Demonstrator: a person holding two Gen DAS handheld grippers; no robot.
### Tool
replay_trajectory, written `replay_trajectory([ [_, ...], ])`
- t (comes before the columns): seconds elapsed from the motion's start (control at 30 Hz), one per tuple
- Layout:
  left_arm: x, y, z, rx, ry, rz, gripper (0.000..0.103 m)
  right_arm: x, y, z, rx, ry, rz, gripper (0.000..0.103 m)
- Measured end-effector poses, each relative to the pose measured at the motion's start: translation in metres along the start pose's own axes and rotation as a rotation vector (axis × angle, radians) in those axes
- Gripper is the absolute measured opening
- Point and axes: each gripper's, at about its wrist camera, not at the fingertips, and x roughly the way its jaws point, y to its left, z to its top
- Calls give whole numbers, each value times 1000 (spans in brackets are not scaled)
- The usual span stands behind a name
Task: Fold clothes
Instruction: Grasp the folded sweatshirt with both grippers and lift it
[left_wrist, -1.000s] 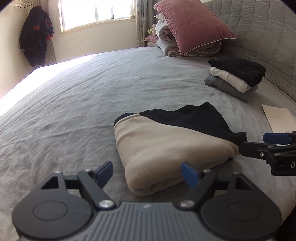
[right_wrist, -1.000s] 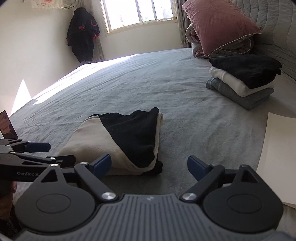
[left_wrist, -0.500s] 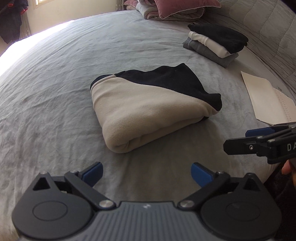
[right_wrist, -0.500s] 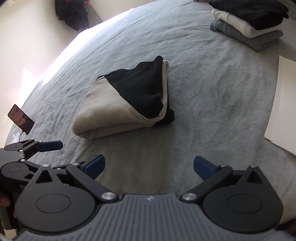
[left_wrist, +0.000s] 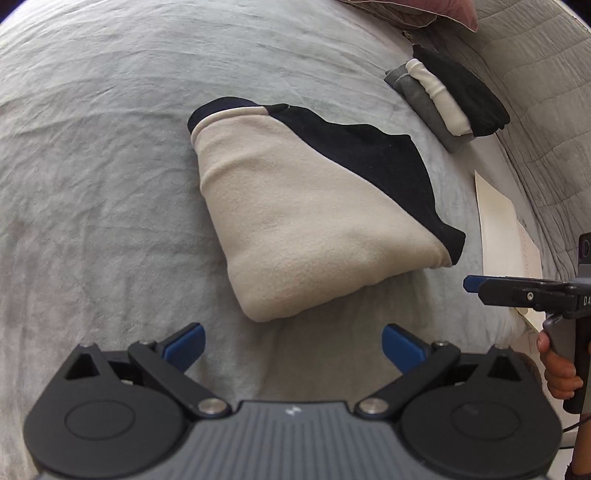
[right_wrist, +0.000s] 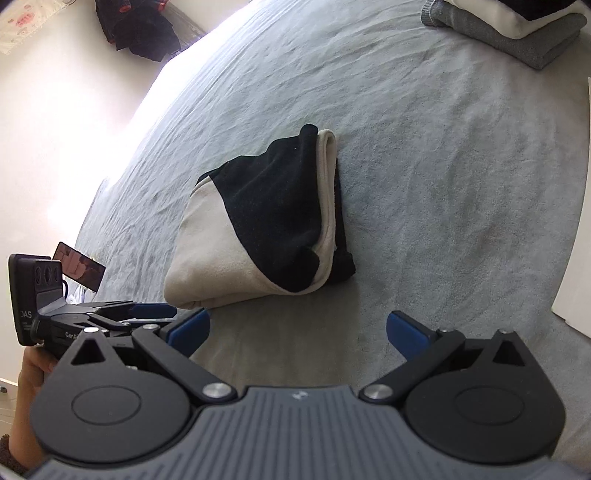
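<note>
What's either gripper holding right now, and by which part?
Nothing. The left gripper and the right gripper both stand open over the bedsheet, short of the folded cream-and-black garment, which lies untouched.

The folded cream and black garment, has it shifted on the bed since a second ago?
No. The folded garment keeps its place on the bed, set the same way relative to the clothes stack and paper; only the cameras tilted down.
</note>
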Motion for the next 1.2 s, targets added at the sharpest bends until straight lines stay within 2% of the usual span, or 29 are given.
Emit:
replay_trajectory([
  [0.07,0,11,5,-42,-14,-51,102,3,-4,9,41,2,50,103],
  [0.23,2,40,14,-201,-104,-201,102,18,-16,28,131,-26,103,103],
  [0.37,9,51,17,-247,-174,-233,100,35,-27,36,197,-41,130,102],
  [0.47,13,54,19,-260,-218,-245,96,46,-31,37,210,-51,140,92],
  [0.67,21,57,25,-267,-265,-252,79,53,-33,40,196,-86,175,82],
  [0.7,24,55,27,-274,-271,-243,72,55,-32,40,194,-92,176,79],
  [0.77,27,52,32,-286,-283,-220,66,56,-29,39,184,-103,173,74],
  [0.83,26,43,38,-265,-300,-188,54,54,-25,38,157,-115,162,62],
  [0.9,22,33,46,-226,-307,-158,48,50,-19,37,117,-131,156,56],
  [1.03,9,12,72,-139,-334,-109,41,37,-14,39,96,-167,177,51],
  [1.2,-4,-14,115,-91,-379,-93,41,10,-11,54,98,-268,203,50],
])
